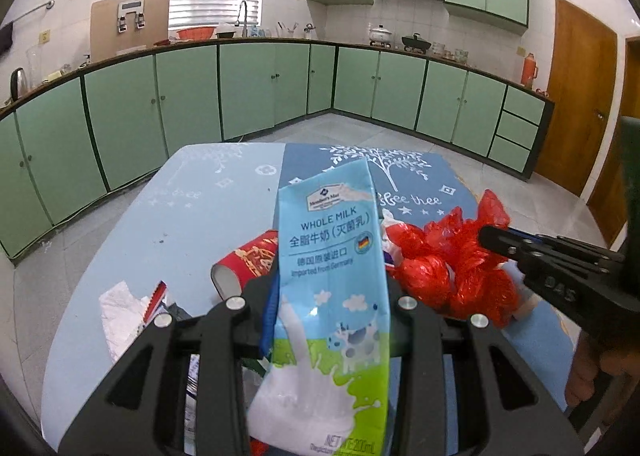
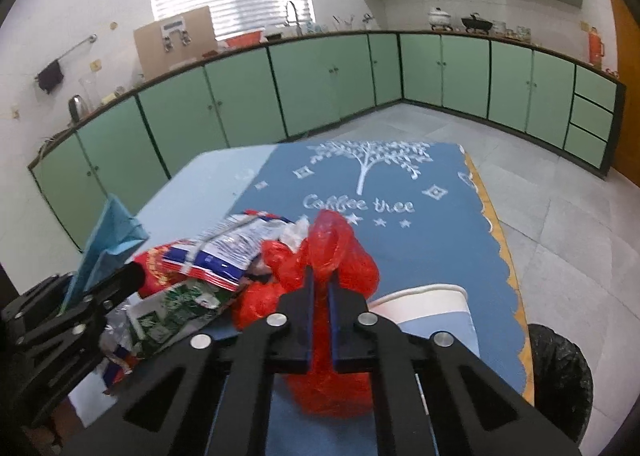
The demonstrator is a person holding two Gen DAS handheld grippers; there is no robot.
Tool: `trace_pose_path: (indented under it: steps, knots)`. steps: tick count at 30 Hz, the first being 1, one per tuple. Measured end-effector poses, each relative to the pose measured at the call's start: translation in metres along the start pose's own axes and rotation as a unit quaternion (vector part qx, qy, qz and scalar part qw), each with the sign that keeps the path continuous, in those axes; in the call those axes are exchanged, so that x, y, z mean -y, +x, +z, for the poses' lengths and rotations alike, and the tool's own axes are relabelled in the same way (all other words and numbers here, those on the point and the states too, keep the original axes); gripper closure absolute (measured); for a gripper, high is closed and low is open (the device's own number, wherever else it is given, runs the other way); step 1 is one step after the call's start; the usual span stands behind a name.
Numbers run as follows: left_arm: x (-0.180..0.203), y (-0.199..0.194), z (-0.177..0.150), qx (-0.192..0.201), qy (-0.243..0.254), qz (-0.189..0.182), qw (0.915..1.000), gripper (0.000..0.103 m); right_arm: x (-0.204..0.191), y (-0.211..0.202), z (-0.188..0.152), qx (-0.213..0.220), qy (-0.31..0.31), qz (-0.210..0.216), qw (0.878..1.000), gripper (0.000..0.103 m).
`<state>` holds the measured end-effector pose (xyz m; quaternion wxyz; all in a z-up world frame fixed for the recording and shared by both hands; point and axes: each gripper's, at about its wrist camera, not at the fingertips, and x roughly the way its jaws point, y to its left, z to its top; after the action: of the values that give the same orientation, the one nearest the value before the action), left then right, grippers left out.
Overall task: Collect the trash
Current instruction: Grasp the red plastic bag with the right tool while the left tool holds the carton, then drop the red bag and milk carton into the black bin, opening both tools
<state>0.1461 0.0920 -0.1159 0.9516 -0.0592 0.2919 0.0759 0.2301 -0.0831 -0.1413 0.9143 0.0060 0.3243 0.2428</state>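
Note:
My left gripper (image 1: pixel 334 292) is shut on a light blue whole-milk carton (image 1: pixel 332 280) and holds it upright above the table. My right gripper (image 2: pixel 320 288) is shut on a crumpled red plastic bag (image 2: pixel 340 256); the bag (image 1: pixel 452 264) and the right gripper (image 1: pixel 520 252) also show in the left wrist view, right of the carton. The left gripper (image 2: pixel 100 296) and the carton (image 2: pixel 108 244) show at the left of the right wrist view. A red paper cup (image 1: pixel 244 260), white tissue (image 1: pixel 120 312) and snack wrappers (image 2: pixel 232 248) lie on the table.
The table has a blue cloth with a white tree print (image 2: pixel 400 184). A white paper cup (image 2: pixel 424 304) lies right of the red bag. A bin with a black liner (image 2: pixel 560 368) stands on the floor beyond the table's right edge. Green cabinets (image 1: pixel 256 84) line the walls.

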Motion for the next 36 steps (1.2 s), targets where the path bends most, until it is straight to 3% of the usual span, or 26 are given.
trace_pose_path:
  steps: [10, 17, 22, 28, 34, 36]
  knots:
    - [0.027, -0.032, 0.022, 0.039, 0.012, -0.023, 0.9989, 0.070, 0.020, -0.082, 0.018, 0.076, 0.048, 0.053, 0.995, 0.098]
    - [0.093, -0.043, 0.028, 0.044, 0.032, -0.102, 0.9933, 0.070, 0.070, -0.149, 0.009, 0.119, 0.080, -0.005, 0.990, 0.098]
    - [0.165, -0.037, 0.024, 0.026, 0.050, -0.191, 0.9799, 0.070, 0.122, -0.184, -0.014, 0.124, 0.115, -0.080, 0.982, 0.098]
    - [0.258, -0.010, 0.003, -0.015, 0.083, -0.283, 0.9554, 0.070, 0.185, -0.199, -0.054, 0.093, 0.165, -0.159, 0.969, 0.098]
    - [0.311, 0.021, -0.014, -0.054, 0.107, -0.321, 0.9396, 0.069, 0.227, -0.186, -0.083, 0.058, 0.200, -0.193, 0.959, 0.098]
    - [0.322, 0.030, -0.019, -0.067, 0.117, -0.327, 0.9355, 0.068, 0.237, -0.180, -0.088, 0.048, 0.207, -0.202, 0.956, 0.091]
